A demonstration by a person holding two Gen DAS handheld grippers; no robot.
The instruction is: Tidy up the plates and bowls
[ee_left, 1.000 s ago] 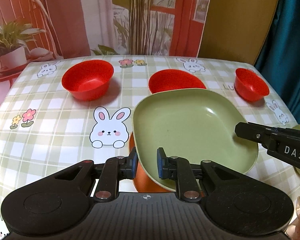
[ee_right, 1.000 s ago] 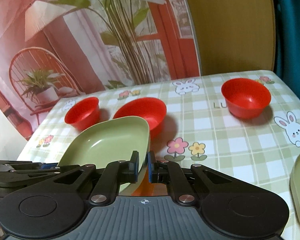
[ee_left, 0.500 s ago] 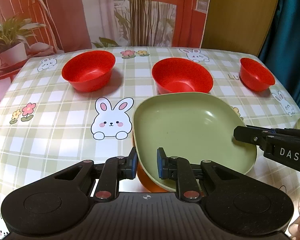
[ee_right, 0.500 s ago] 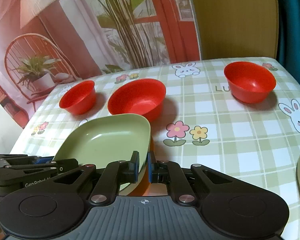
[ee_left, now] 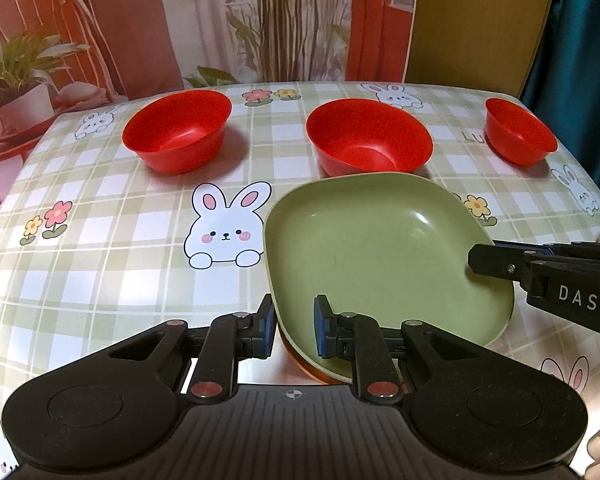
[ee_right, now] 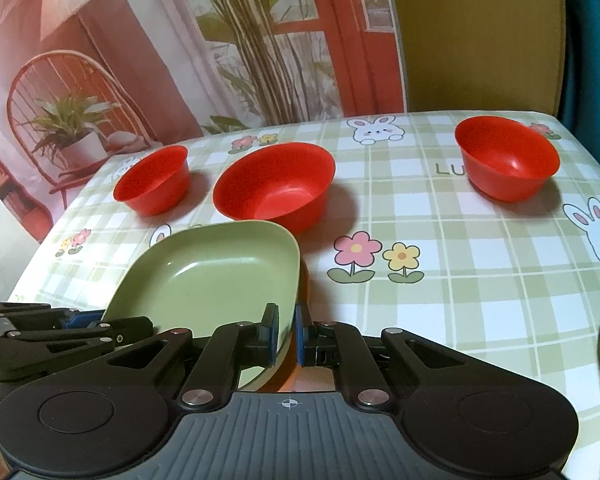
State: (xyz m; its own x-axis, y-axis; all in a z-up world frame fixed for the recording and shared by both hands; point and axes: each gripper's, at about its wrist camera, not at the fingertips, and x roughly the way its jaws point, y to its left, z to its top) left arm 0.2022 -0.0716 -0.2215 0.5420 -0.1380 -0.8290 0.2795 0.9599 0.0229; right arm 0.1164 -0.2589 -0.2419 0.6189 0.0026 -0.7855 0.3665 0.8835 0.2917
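The green plate [ee_left: 384, 248] has come down and back toward the near edge of the table: a second ago it covered the front of the middle red bowl [ee_left: 368, 140], and now that bowl shows whole, with a strip of cloth between them. Both grippers, the left [ee_left: 294, 322] and the right [ee_right: 286, 334], have dropped with it. The plate also lies flatter than before.

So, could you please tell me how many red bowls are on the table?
3: one at the far left, a larger one in the middle behind the green plate, one at the far right.
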